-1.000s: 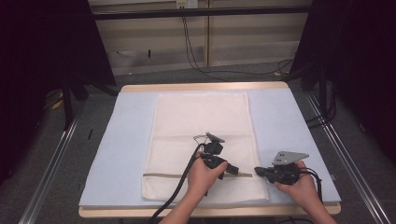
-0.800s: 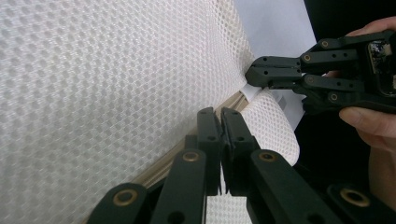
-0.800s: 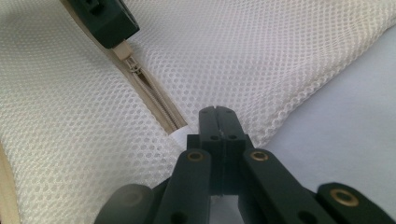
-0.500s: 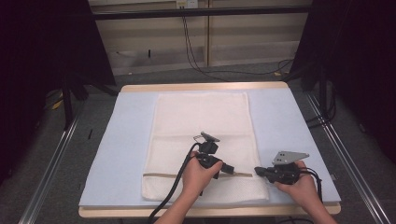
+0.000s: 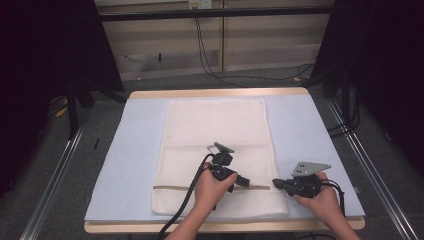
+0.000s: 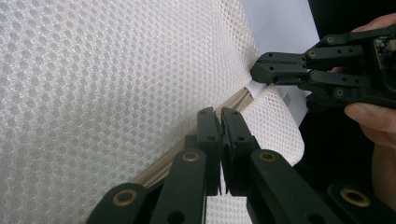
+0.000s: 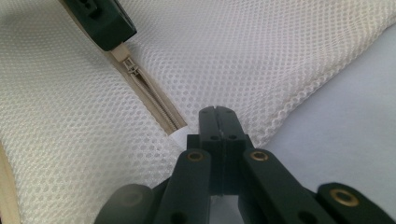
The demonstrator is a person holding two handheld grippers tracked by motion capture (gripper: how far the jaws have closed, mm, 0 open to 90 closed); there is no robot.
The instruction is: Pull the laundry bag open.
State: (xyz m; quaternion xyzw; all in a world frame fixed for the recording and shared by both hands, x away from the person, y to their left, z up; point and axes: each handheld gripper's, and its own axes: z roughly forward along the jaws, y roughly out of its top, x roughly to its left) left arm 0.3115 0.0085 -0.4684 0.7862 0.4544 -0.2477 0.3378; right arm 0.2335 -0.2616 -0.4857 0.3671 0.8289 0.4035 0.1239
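Observation:
A white mesh bag (image 5: pixel 215 130) lies flat on a pale blue mat (image 5: pixel 135 150), with a beige zipper band (image 5: pixel 175 187) across its near end. My left gripper (image 5: pixel 247 182) lies low over that band, jaws shut. In the right gripper view it (image 7: pixel 109 35) covers the zipper pull (image 7: pixel 123 51), with the slider (image 7: pixel 134 71) just past its tips. My right gripper (image 5: pixel 275 184) faces it from the bag's right edge, shut on the white tab (image 6: pixel 255 87) at the zipper's end. The zipper coil (image 7: pixel 156 102) runs between the two grippers.
The mat covers a wooden table (image 5: pixel 215 93). Metal rails (image 5: pixel 55 185) run along both sides of the table, and cables (image 5: pixel 215 65) trail on the floor behind. A black cable (image 5: pixel 187 200) hangs from my left gripper over the bag's near end.

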